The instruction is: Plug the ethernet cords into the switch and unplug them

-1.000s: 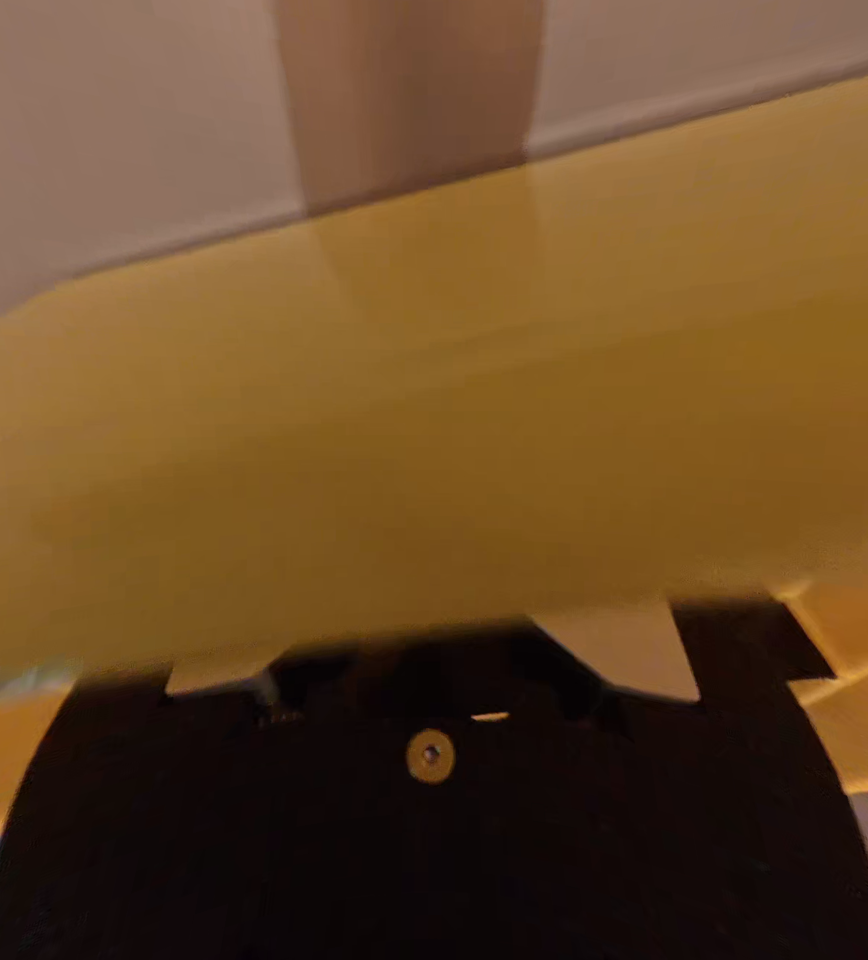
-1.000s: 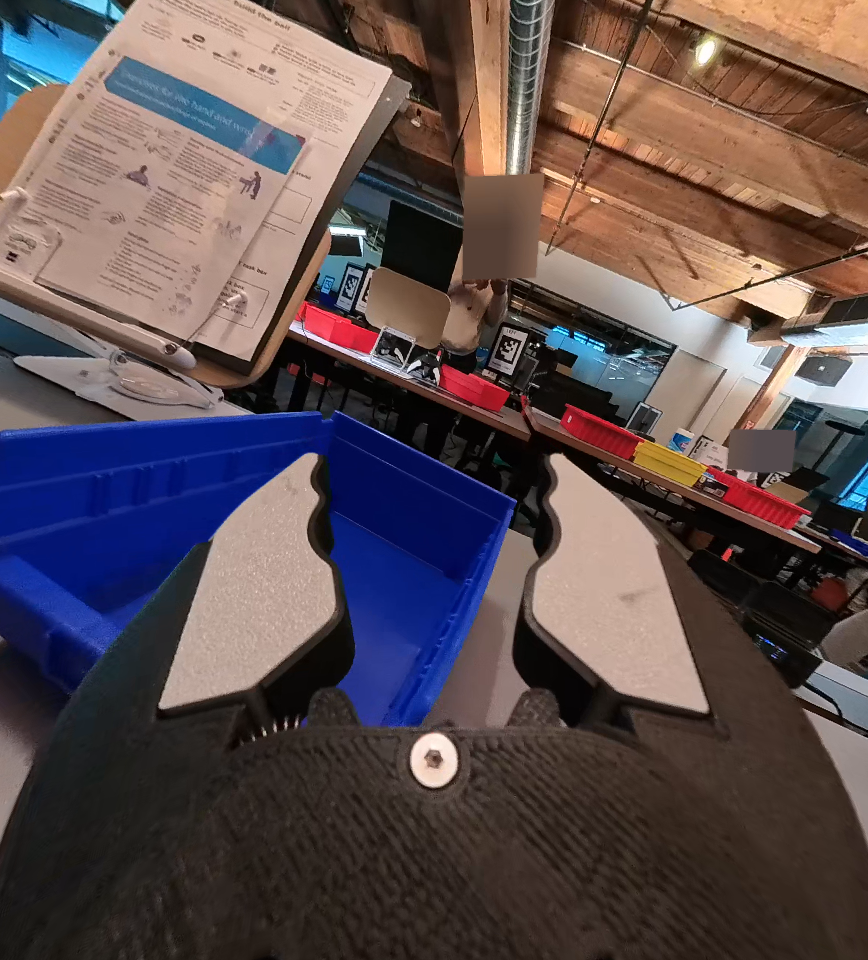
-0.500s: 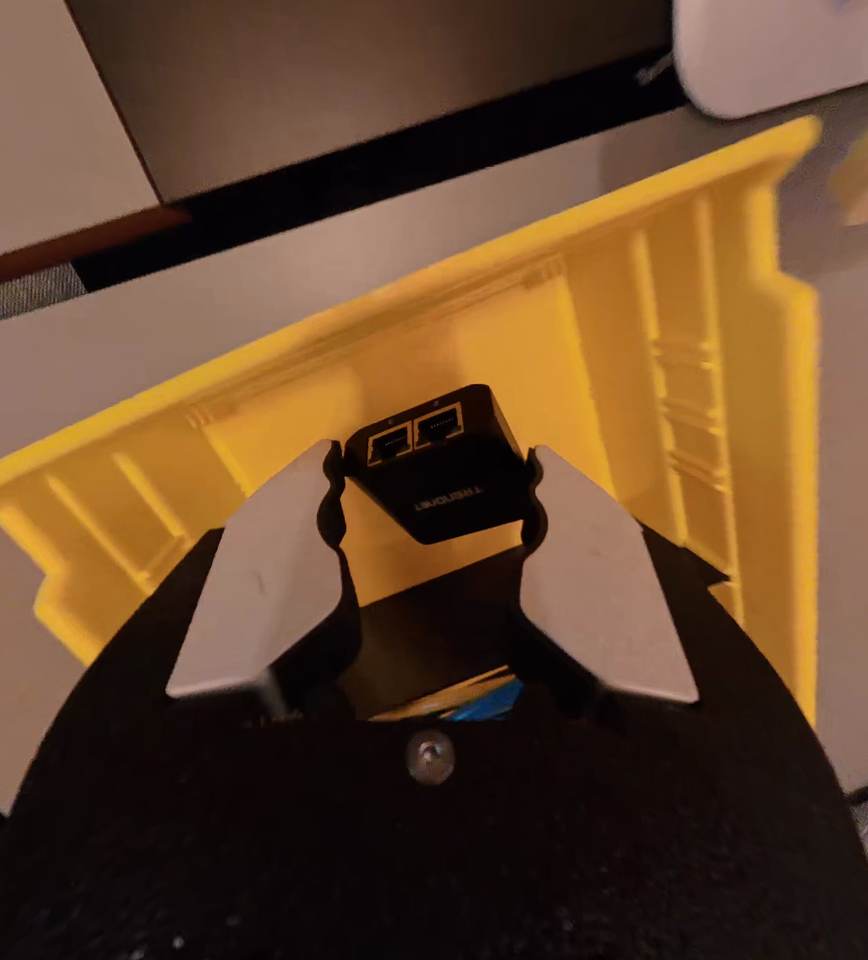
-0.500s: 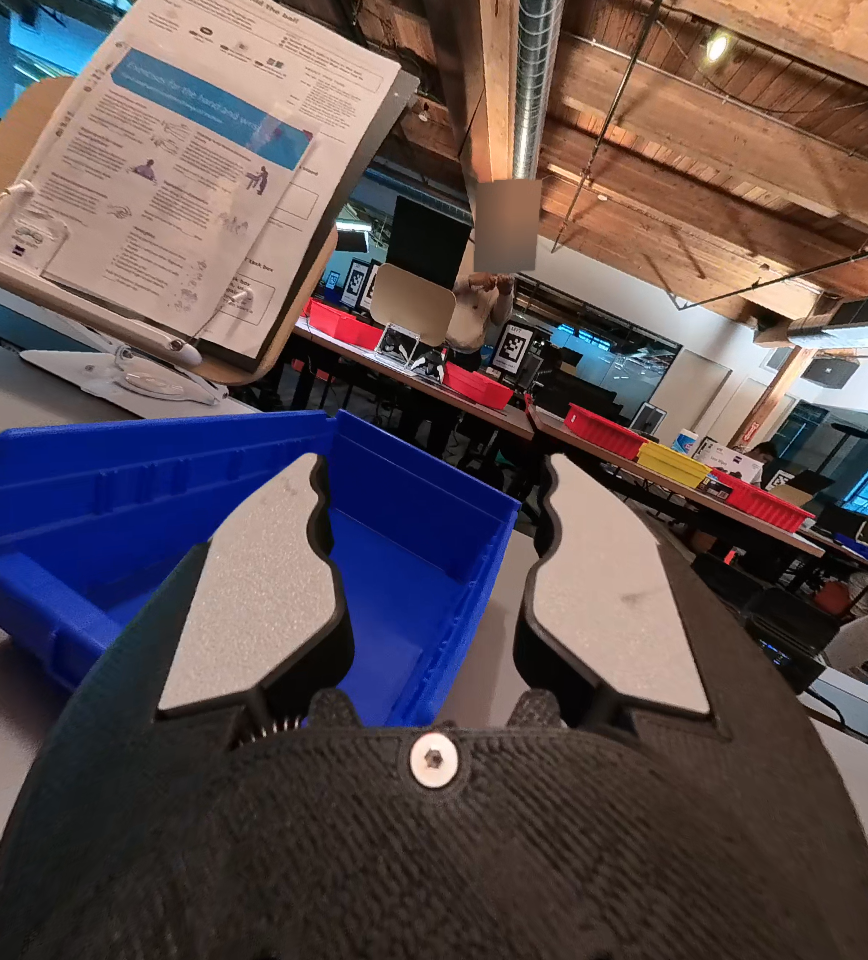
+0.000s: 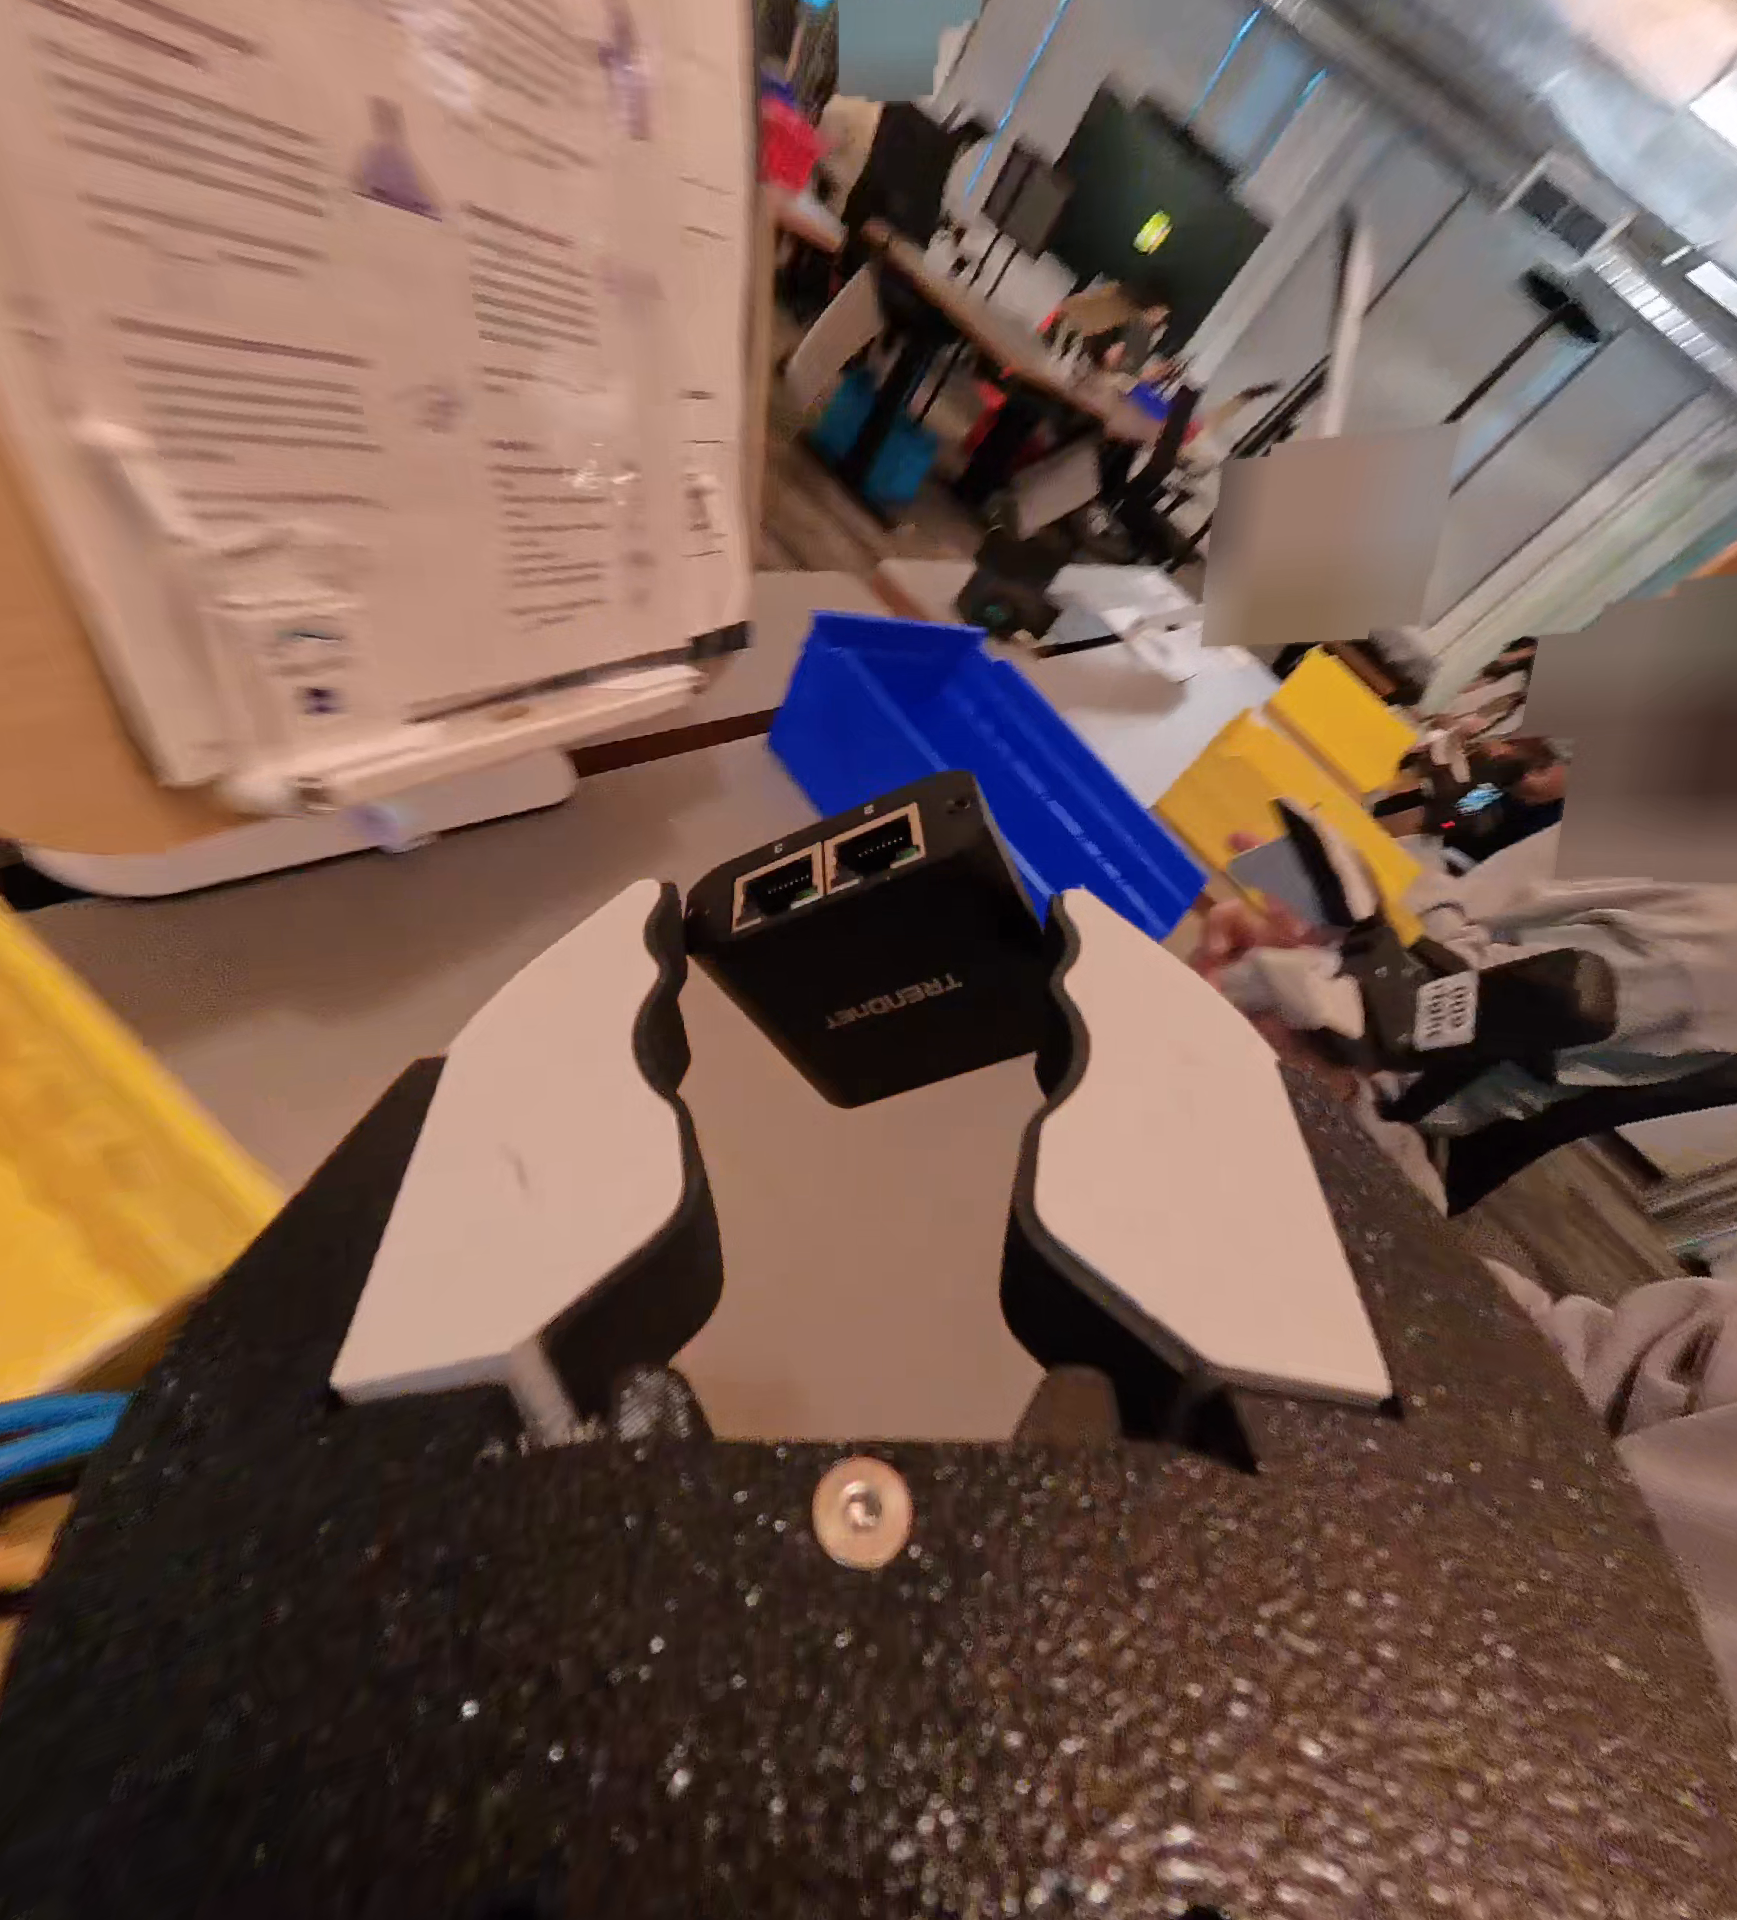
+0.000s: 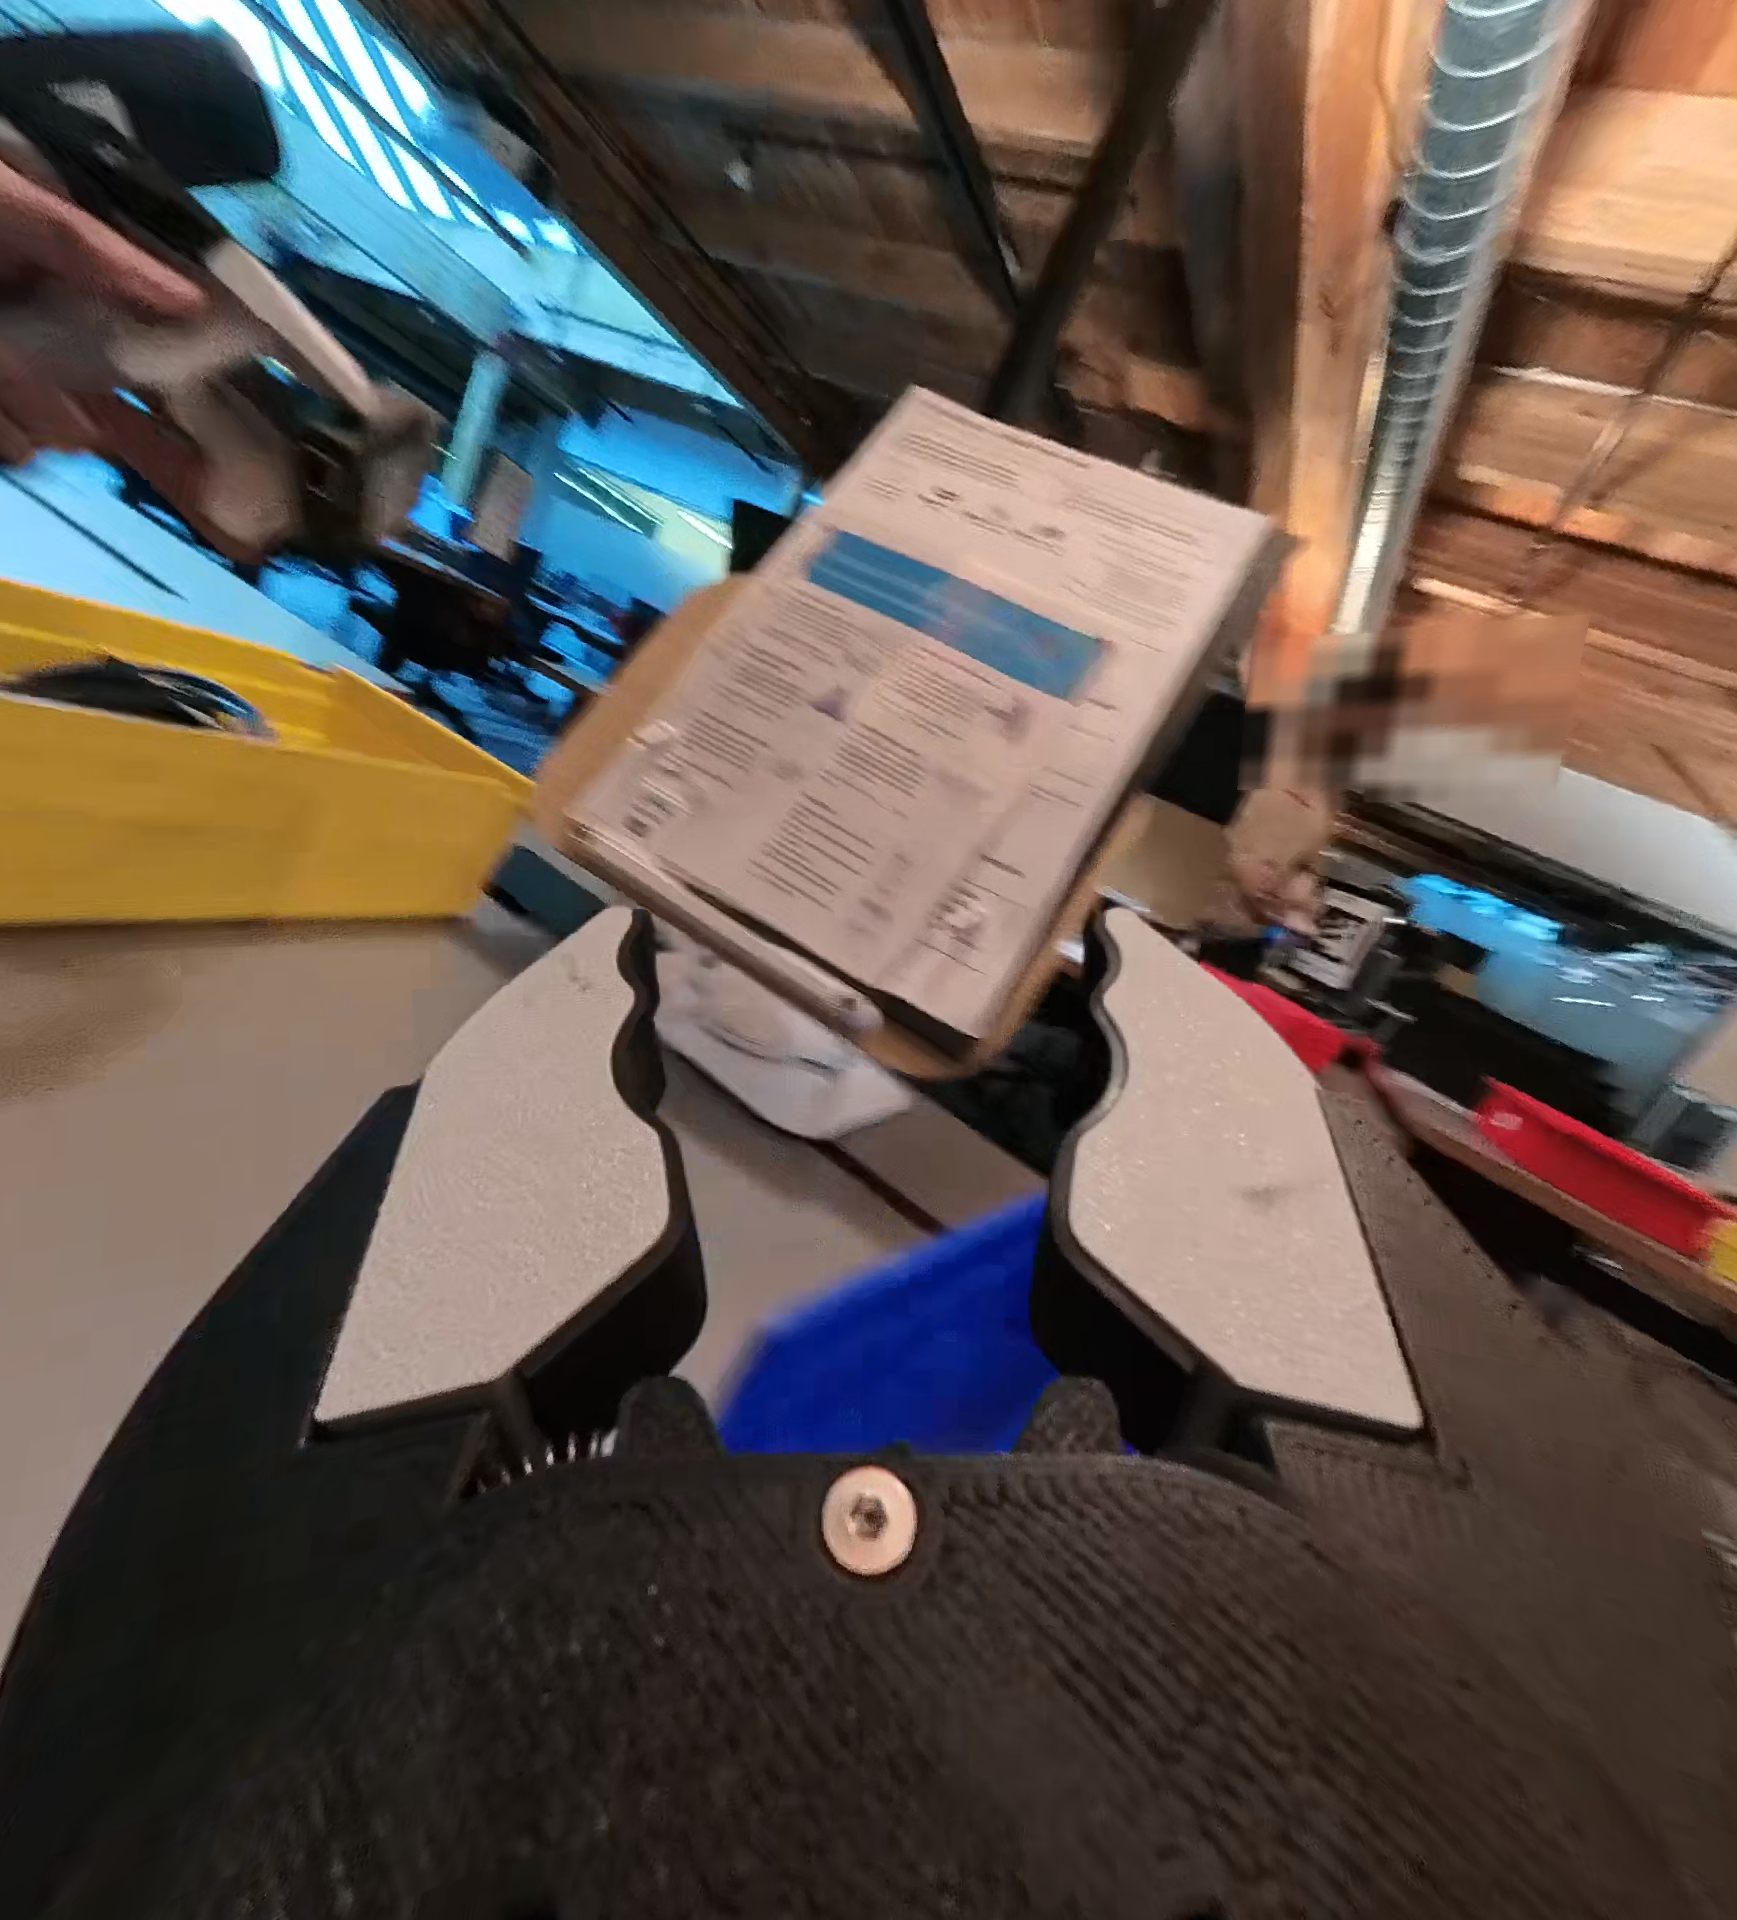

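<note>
Gripping switch aloft, left tool | right tool agape, empty, upturned

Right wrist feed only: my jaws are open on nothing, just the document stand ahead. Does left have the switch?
Observer: Yes. The left gripper is shut on the black switch, pinched at the fingertips.
Operator: Anything plugged in?
Observer: No. Both ports are empty and face away from the gripper.
Operator: Where are the cords?
Observer: Blue cords show at the lower left edge of the left wrist view, by the yellow bin. Their plugs are out of frame.
</note>
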`<action>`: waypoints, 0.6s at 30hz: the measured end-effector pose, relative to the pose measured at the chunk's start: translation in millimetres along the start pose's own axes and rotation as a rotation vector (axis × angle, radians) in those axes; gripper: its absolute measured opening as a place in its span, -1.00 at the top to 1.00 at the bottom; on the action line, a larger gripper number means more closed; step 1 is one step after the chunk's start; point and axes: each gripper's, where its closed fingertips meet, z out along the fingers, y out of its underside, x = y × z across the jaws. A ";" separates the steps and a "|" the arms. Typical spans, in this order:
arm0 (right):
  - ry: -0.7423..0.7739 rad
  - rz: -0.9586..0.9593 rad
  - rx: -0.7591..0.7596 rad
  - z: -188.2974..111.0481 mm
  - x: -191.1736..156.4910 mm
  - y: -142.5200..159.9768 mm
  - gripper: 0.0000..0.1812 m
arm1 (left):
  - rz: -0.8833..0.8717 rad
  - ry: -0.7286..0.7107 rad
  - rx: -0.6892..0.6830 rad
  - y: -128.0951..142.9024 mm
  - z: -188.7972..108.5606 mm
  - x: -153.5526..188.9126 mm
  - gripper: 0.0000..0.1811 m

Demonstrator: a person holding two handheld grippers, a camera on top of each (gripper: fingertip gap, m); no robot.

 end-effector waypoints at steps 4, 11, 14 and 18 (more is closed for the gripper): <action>-0.145 0.091 -0.008 29.9 -114.0 -8.8 0.11 | -0.087 0.200 0.083 63.9 33.0 61.0 0.29; -0.096 0.022 -0.026 34.5 -168.9 -21.7 0.49 | -0.112 0.373 0.133 121.3 56.6 122.7 0.30; -0.106 0.075 0.054 27.6 -174.4 -36.7 0.68 | -0.105 0.395 0.153 127.4 54.6 133.3 0.30; -0.161 -0.041 0.071 19.8 -179.7 -42.9 0.74 | -0.092 0.466 0.123 135.7 41.5 138.5 0.29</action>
